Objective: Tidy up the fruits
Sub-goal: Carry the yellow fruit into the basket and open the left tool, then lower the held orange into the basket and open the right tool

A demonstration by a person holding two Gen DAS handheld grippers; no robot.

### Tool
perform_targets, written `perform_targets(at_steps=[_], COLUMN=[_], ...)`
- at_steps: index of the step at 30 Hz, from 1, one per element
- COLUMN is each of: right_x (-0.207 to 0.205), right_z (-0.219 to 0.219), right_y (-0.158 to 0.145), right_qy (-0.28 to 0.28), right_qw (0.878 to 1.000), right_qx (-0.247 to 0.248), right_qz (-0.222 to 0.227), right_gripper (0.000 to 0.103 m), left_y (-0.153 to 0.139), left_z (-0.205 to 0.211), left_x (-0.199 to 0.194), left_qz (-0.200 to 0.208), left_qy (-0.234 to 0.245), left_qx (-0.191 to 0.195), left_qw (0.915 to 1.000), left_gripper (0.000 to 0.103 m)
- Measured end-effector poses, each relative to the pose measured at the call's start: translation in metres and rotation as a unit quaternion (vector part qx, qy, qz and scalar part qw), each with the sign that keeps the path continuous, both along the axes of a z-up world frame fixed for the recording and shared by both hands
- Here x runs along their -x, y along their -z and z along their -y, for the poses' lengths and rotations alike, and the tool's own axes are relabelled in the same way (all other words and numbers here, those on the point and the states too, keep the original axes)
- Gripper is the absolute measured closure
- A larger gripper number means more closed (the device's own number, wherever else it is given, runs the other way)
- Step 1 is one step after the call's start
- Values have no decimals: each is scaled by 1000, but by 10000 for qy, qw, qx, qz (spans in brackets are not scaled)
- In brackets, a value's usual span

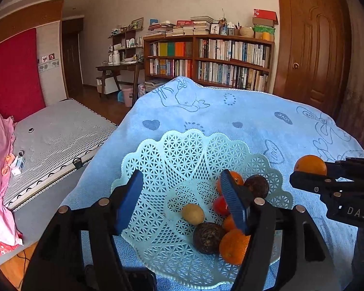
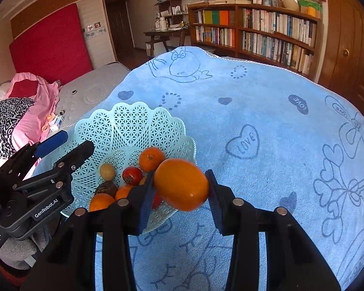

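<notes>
right gripper [image 2: 181, 189] has its jaws clamped on an orange [image 2: 181, 184], held above the blue towel [image 2: 267, 111] just beside the lattice basket [image 2: 133, 126]. left gripper [image 1: 182, 201] hangs over the basket w/ jaws wide apart, nothing in them. basket holds more oranges, a tomato [image 2: 132, 175] + brown fruits.

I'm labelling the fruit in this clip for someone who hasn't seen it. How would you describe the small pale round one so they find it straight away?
Start at the blue towel and find the pale green lattice basket resting on it. On the basket's floor, left of the piled fruit, sits the small tan fruit. It is the only pale, yellowish-brown one; its neighbours are oranges, a red fruit and dark brown fruits.
</notes>
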State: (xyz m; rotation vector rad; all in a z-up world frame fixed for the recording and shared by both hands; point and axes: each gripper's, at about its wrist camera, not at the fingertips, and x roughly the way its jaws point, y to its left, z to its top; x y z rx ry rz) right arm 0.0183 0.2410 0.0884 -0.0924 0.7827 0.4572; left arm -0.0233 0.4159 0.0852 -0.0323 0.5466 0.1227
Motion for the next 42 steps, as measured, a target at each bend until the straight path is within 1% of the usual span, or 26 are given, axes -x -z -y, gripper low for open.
perform_targets(at_steps=[1, 5, 7, 8, 10, 12, 16, 21, 29, 33, 35, 40, 42], right_x=[0, -1, -2, -2, -3, -5, -13, -24, -41, -44, -40, -32, -27], right_z=[-1, -9, -14, -16, -21, -26, -34, -47, -74, -81, -82, -79, -75], right_y=[0, -4, -5, -7, -9, -12, -13, -7, 5, 11, 11, 6, 4], right_qy=[-9, -54, -87, -104, -127, -152, -182, -222, -412, -496, -517, -521, -488], right_qw=[10000, 10000, 9999, 9999, 9999, 9998, 9997, 9996, 9984, 9973, 9974, 9979, 9983], right_qx=[1, -9, -2, -1, -10, -46, -130, -174, -157, -197, -198, -182, -163], right_qz=[5, 36, 60, 75, 109, 129, 71, -69, -347, -497, -457, -353, -281], right_gripper=[62, 62, 62, 62, 62, 62, 61, 61, 61, 61, 61, 58, 52], left_y=[-1, -4, -6, -7, -9, -11, -16, -21, -19, -18, -18, -17, -17], left_z=[-1, -6, -10, -11, -14, -18, -28, -39, -46, -47, -47, -43, -41], left_x=[1, 7, 11, 13, 18, 23, 33, 44, 48, 49, 50, 49, 49], left_qz=[19, 118, 179, 219, 293, 358, 464, 575, 539, 541, 538, 514, 515], left_qy=[-27, -117, -175, -225, -314, -371, -503, -677, -783, -814, -826, -832, -826], left_qx=[7, 3, -4, -41, -147, -187, -147, -164, -142, -152, -155, -230, -280], left_qw=[10000, 9999, 9997, 9995, 9990, 9985, 9976, 9959, 9954, 9951, 9950, 9949, 9949], left_gripper=[28, 22, 16, 15, 10, 8, 7, 6, 5, 5, 3, 3, 3])
